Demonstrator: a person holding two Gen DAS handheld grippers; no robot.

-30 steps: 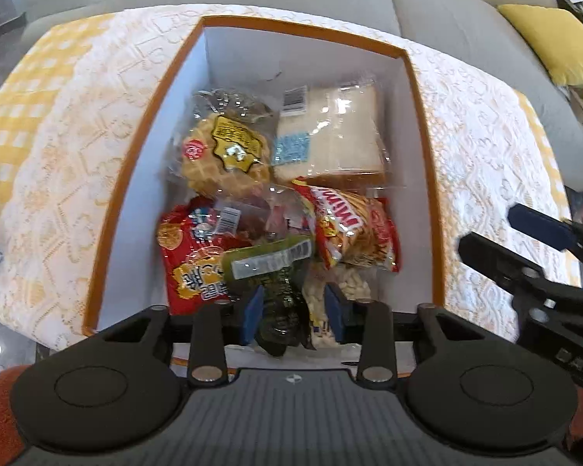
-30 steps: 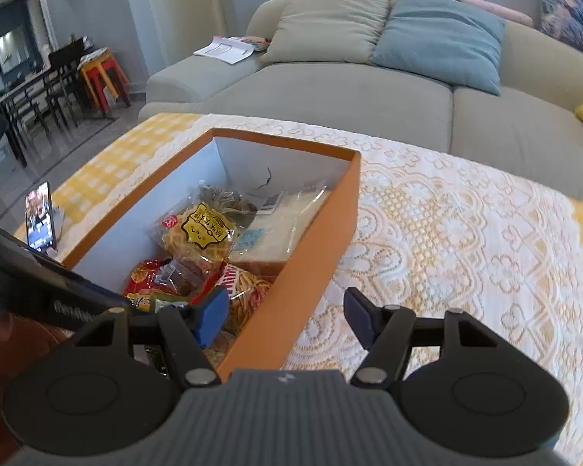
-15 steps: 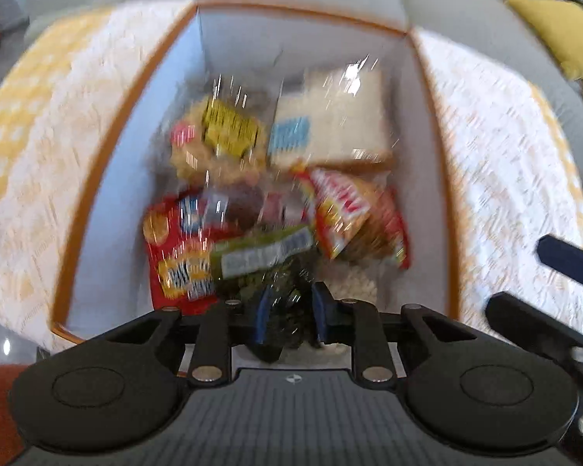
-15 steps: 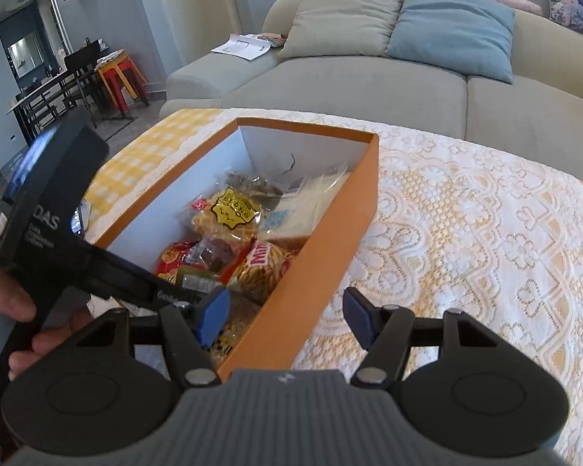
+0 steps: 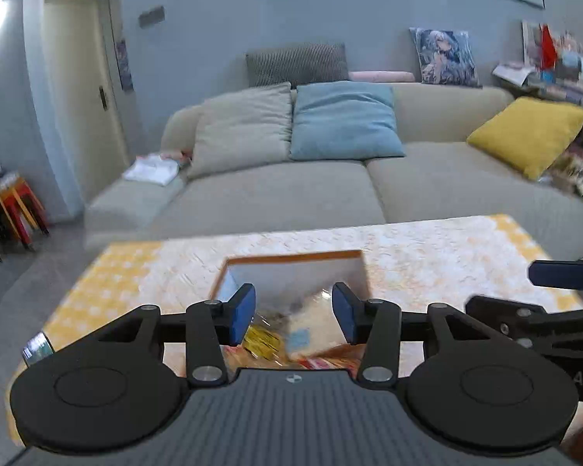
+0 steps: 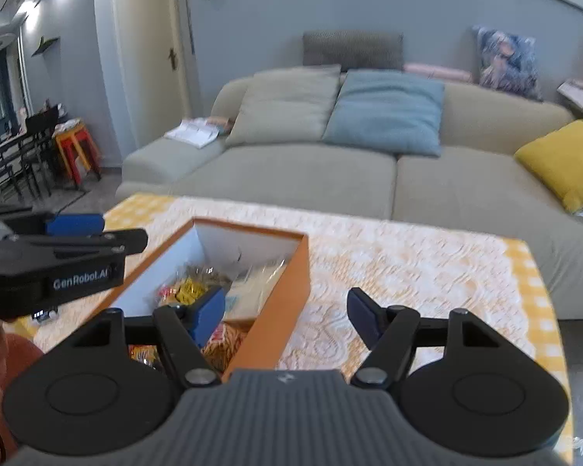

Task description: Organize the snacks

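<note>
The snacks [image 6: 198,291] lie packed in the orange box [image 6: 287,291], which sits on the lace-covered tabletop [image 6: 408,272] in front of the grey sofa [image 6: 330,178]. In the right wrist view I make out a yellow-labelled packet toward the far end, a pale wrapped slab [image 6: 252,291] next to it against the right wall, and red-and-orange bags [image 6: 225,343] nearer to me, half hidden behind my tool's left finger. The left wrist view is blurred, but it shows the same pale slab [image 5: 311,330] and a yellow wrapper low in the frame.

The box's long axis runs away from me toward the sofa, its far short wall bare and white inside. From my left tool [image 5: 293,312] the box lies straight ahead and below, centred between the blue pads; nothing is between them and the jaws are opening, so that tool is released. My right tool [image 6: 287,314] straddles the box's right wall, one pad over the snacks and the other over bare lace; its jaws are opening too, with nothing gripped.

In the right view the left tool sits at mid left, above the box's left rim. I judge the left hand the nearer one for any further reach into the box, since it is lined up with the long axis. No loose snack shows on the cloth, so I judge the sorting close to done.
</note>
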